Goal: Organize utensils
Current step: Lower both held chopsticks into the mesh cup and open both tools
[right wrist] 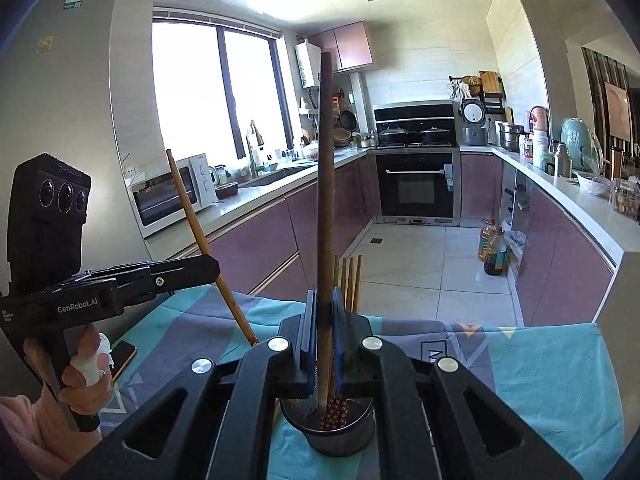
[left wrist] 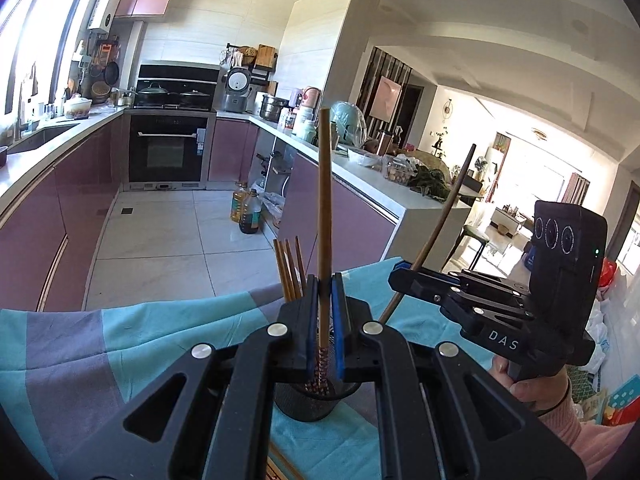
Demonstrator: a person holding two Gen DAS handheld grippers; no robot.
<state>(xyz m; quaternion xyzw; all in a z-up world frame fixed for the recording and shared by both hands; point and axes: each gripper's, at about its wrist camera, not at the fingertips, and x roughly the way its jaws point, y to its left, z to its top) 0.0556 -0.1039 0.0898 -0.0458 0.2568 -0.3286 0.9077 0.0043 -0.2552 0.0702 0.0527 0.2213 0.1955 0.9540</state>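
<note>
From my left wrist, my left claw (left wrist: 325, 312) is clenched on a light wooden chopstick (left wrist: 324, 216), upright so its patterned tip drops into the black mesh holder (left wrist: 316, 402) on the blue-grey cloth (left wrist: 120, 340).

From my right wrist, my right claw (right wrist: 325, 332) grips a darker chopstick (right wrist: 325, 200), tip over the same holder, beside four standing chopsticks (right wrist: 349, 282).
</note>
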